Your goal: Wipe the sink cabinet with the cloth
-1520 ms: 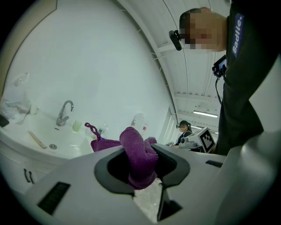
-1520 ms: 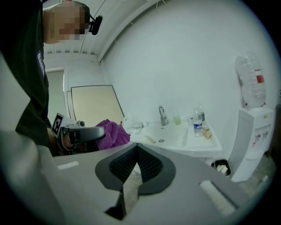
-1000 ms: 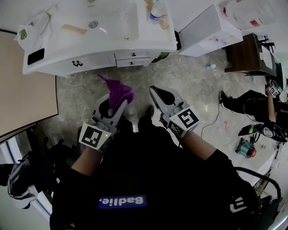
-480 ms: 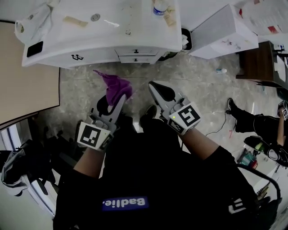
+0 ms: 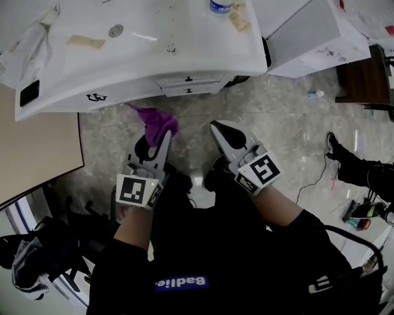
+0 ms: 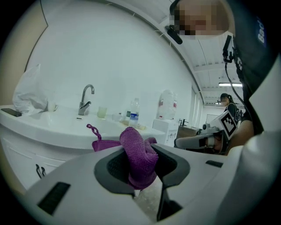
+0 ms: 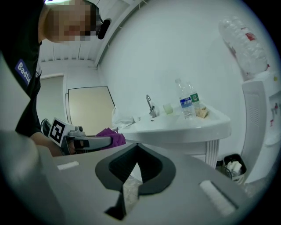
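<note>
Left gripper (image 5: 165,136) (image 6: 140,163): jaws clamped on the purple cloth (image 5: 159,123) (image 6: 138,154); held in front of the sink cabinet (image 5: 154,87) (image 6: 26,147), below its countertop edge, not touching it
Cloth: a fold is pinched between the left jaws; the rest bunches past the tips toward the cabinet, its hanging loop sticking out on the cabinet side; whether it touches the cabinet front, I cannot tell
Right gripper (image 5: 219,130) (image 7: 133,154): jaws together with nothing between them; just beside the left gripper, pointing at the cabinet's right part (image 7: 193,132)
Cabinet front: white, two small drawers (image 5: 188,84) straight ahead of the grippers
Cabinet top: faucet (image 6: 86,99) (image 7: 150,106) at the back; water bottle (image 5: 220,6) (image 7: 186,104) toward the right end; white plastic bag (image 5: 31,38) (image 6: 30,93) and a black phone (image 5: 29,93) at the left end
Right of the cabinet: white water dispenser (image 5: 305,35) (image 7: 259,127); a small bin (image 7: 232,167) between the two
</note>
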### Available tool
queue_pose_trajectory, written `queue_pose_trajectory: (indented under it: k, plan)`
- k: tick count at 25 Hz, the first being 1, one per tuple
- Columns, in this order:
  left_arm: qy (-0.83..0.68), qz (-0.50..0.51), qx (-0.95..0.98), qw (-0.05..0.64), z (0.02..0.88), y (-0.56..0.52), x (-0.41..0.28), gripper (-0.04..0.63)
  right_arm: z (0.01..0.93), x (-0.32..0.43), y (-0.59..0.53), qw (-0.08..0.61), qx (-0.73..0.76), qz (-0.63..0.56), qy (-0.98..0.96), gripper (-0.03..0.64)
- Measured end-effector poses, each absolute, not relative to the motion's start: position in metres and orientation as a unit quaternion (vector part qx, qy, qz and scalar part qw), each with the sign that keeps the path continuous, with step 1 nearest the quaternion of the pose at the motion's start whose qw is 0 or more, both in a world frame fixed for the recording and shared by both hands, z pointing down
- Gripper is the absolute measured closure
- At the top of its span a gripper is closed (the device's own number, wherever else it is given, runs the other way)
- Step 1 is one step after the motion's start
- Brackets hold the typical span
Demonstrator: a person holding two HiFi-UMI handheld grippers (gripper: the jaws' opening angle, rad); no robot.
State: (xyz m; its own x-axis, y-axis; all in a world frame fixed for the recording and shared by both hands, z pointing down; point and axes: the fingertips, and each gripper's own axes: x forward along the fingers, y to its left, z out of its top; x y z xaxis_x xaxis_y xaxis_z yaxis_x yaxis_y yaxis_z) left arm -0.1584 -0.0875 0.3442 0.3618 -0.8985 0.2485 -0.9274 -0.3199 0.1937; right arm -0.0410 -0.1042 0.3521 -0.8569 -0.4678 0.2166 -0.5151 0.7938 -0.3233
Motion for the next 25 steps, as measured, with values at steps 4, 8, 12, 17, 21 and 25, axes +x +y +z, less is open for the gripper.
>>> queue_pose_trajectory:
  k: [4, 8, 12, 17, 21, 25]
  plan:
    - [-0.582, 0.056, 0.797, 0.152, 0.397, -0.112, -0.173, 0.476, 0.4, -0.046, -0.114, 0.064, 0.263, 0.19, -0.944, 0.617]
    - [-0.598, 0.072, 0.784, 0.149, 0.442, -0.137, -0.194, 0.476, 0.441, -0.055, -0.124, 0.062, 0.261, 0.189, -0.944, 0.617]
    - [-0.611, 0.072, 0.775, 0.149, 0.481, -0.158, -0.216, 0.476, 0.48, -0.072, -0.135, 0.046, 0.246, 0.187, -0.95, 0.617]
    - [-0.611, 0.06, 0.78, 0.122, 0.513, -0.185, -0.223, 0.476, 0.532, -0.091, -0.149, 0.029, 0.224, 0.16, -0.961, 0.617]
    - [-0.607, 0.056, 0.788, 0.083, 0.522, -0.205, -0.224, 0.476, 0.579, -0.1, -0.153, 0.03, 0.217, 0.16, -0.962, 0.617]
    - [-0.607, 0.064, 0.791, 0.047, 0.524, -0.216, -0.223, 0.476, 0.605, -0.102, -0.159, 0.01, 0.215, 0.151, -0.965, 0.617]
